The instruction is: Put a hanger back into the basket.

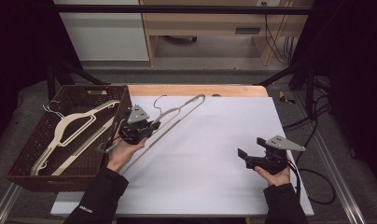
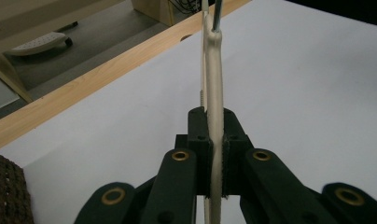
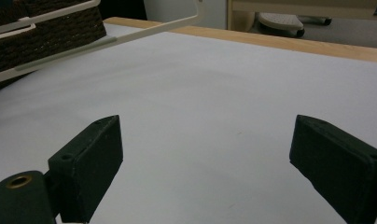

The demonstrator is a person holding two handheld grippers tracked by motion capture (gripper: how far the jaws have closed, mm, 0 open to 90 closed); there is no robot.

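Gripping cream hanger [image 2: 214,93], left gripper [image 2: 215,154] clamped on its arm; right gripper [image 3: 205,158] agape, nothing between jaws.

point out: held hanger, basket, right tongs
held hanger [image 2: 215,93], left gripper view, its cream neck above the clamp
basket [image 1: 73,90], high view, far rim
right tongs [image 3: 203,163], right gripper view, midway between open tips

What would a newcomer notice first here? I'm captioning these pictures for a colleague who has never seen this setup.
First, the cream plastic clothes hanger clamped in the left tool, slanting over the left part of the white table sheet. Next, the dark brown woven basket at the table's left edge, with another cream hanger lying in it. The right tool sits at the right with its jaws wide apart and nothing between them.
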